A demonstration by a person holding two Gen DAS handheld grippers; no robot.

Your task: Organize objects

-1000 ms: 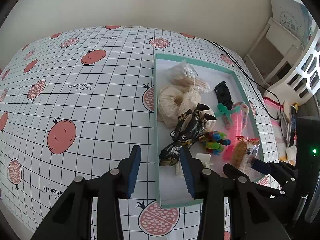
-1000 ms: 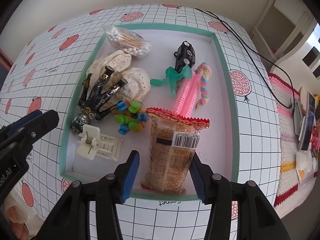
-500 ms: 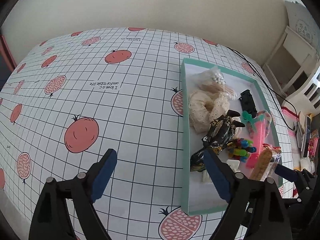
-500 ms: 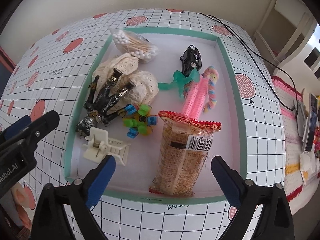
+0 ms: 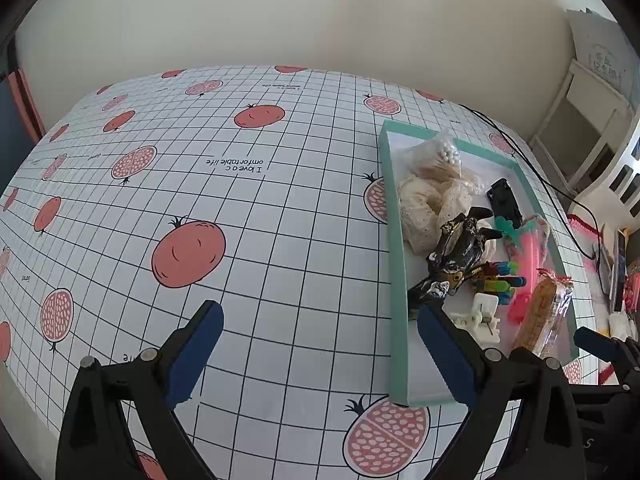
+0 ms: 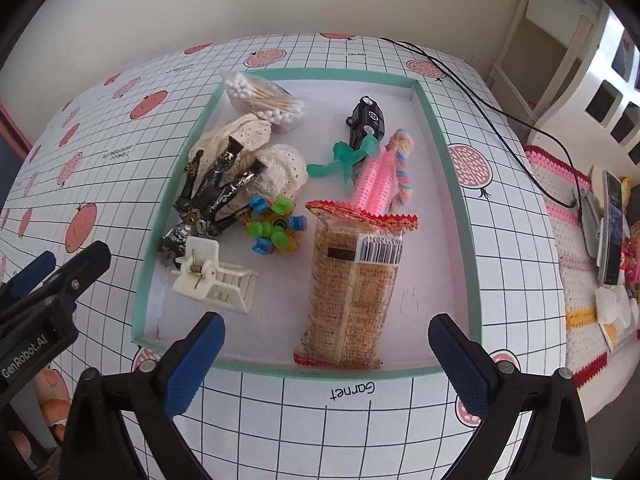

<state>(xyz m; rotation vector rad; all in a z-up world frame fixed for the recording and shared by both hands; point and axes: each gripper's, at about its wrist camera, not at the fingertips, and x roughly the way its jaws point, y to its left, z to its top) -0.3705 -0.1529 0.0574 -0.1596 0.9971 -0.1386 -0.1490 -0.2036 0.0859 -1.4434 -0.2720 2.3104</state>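
A teal-rimmed tray (image 6: 448, 168) (image 5: 394, 240) lies on the fruit-print tablecloth and holds several items. Among them are a wrapped biscuit pack (image 6: 352, 284) (image 5: 542, 312), a white hair clip (image 6: 212, 276), a black-and-gold claw clip (image 6: 212, 192) (image 5: 456, 256), a colourful toy (image 6: 276, 228), a pink comb (image 6: 376, 180), a black toy car (image 6: 366, 120), cotton swabs in a bag (image 6: 264, 100) and cream lace cloth (image 6: 280, 164). My right gripper (image 6: 326, 356) stands wide open just short of the tray's near rim, with nothing between its fingers. Left of the tray, my left gripper (image 5: 320, 344) is wide open over bare cloth.
The tablecloth (image 5: 200, 200) stretches far to the left of the tray. A black cable (image 6: 480, 96) runs off the table's far right corner. White furniture (image 6: 560, 40) and a crocheted mat with a phone (image 6: 612, 232) sit to the right.
Both grippers opened wide from a narrower gap and drew back. The biscuit pack, formerly between the right fingers, now lies free in the tray. The left gripper shifted left, away from the tray.
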